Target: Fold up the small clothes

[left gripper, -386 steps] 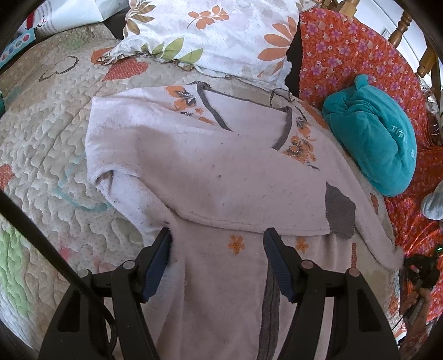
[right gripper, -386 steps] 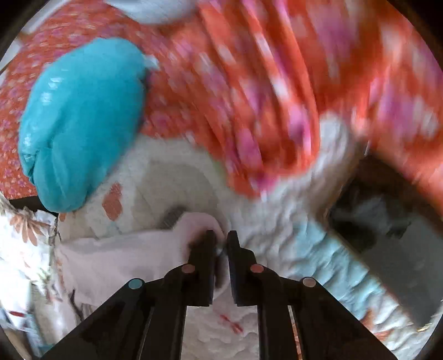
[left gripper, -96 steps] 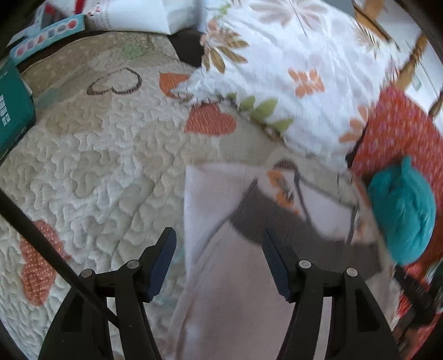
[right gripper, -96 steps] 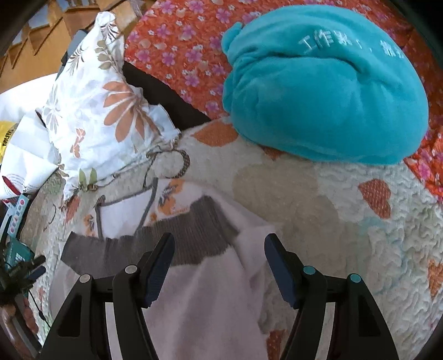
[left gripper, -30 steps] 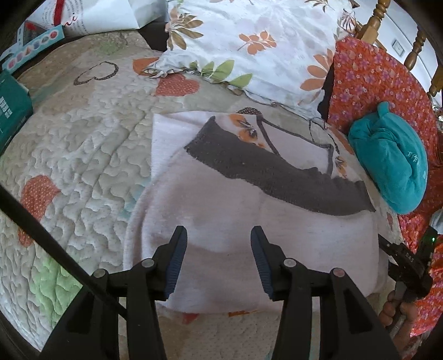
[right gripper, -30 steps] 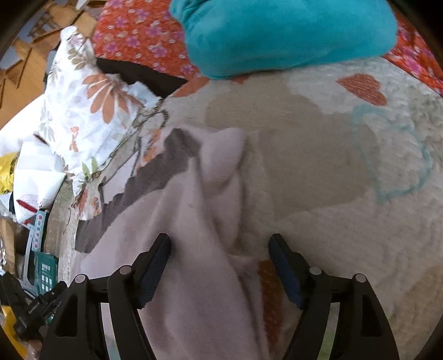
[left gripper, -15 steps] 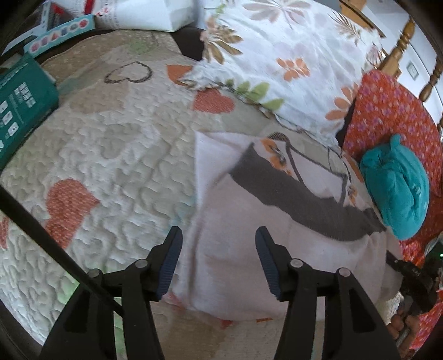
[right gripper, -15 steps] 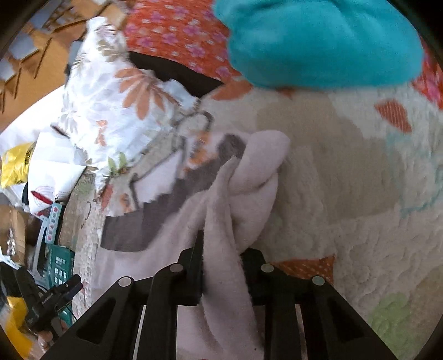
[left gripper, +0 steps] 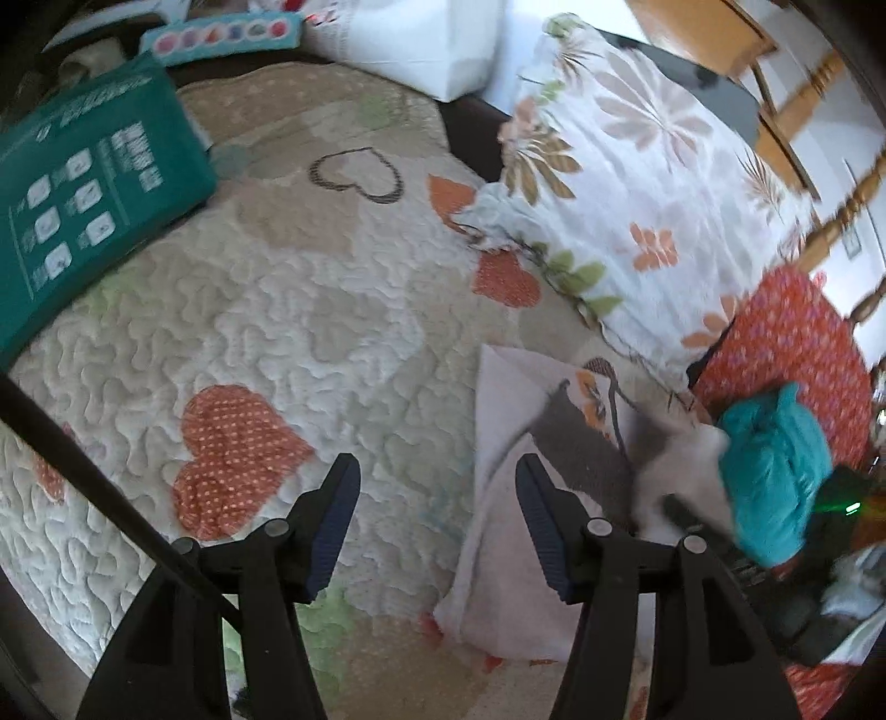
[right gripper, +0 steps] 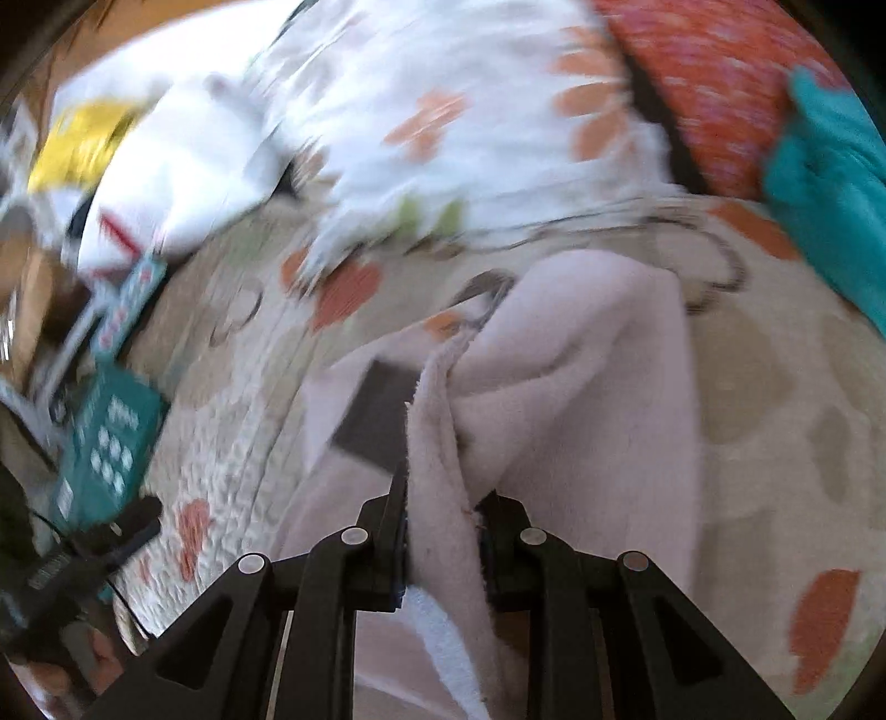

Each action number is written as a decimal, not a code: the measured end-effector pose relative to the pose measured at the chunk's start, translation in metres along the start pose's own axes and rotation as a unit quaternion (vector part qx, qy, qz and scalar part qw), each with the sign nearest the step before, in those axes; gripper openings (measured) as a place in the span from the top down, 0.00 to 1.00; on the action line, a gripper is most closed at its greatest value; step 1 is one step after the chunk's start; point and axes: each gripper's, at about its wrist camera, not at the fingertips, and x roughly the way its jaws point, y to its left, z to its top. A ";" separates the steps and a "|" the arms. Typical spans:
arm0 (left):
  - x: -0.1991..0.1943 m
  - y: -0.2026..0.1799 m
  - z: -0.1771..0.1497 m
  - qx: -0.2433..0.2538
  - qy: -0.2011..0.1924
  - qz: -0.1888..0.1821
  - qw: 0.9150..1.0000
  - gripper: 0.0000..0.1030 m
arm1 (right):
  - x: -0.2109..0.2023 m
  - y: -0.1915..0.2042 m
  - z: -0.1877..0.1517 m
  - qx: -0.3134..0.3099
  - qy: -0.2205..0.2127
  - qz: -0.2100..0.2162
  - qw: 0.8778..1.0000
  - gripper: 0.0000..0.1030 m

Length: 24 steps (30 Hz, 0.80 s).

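Note:
A pale pink fleece garment [left gripper: 498, 559] with a dark grey band lies folded on the quilted bedspread [left gripper: 288, 310], right of centre in the left wrist view. My left gripper [left gripper: 437, 520] is open and empty, hovering over the quilt just left of the garment. My right gripper [right gripper: 443, 498] is shut on the garment's right edge [right gripper: 437, 443] and holds it lifted, with the fabric [right gripper: 581, 399] bunched up ahead of the jaws. The right gripper also shows blurred at the garment's far side in the left wrist view [left gripper: 670, 507].
A floral pillow [left gripper: 637, 183] lies behind the garment. A teal bundle [left gripper: 775, 471] sits on an orange flowered cloth [left gripper: 803, 343] at the right. A green box [left gripper: 83, 194] lies at the left, a white bag [left gripper: 421, 39] at the back.
My right gripper has closed on the garment's right edge and swung it up and leftward over the rest. My left gripper has drifted left off the garment, still open.

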 end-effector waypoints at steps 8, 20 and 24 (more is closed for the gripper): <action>-0.008 0.026 0.013 -0.042 -0.011 -0.004 0.999 0.45 | 0.064 0.072 -0.027 -0.124 0.048 -0.049 0.990 0.67; -0.001 0.028 0.010 -0.048 0.000 -0.001 0.999 0.44 | 0.013 0.056 -0.023 -0.087 0.034 0.111 0.989 0.38; 0.001 0.022 0.006 -0.051 0.001 -0.005 0.999 0.44 | 0.008 0.034 -0.017 -0.070 0.021 0.066 0.995 0.38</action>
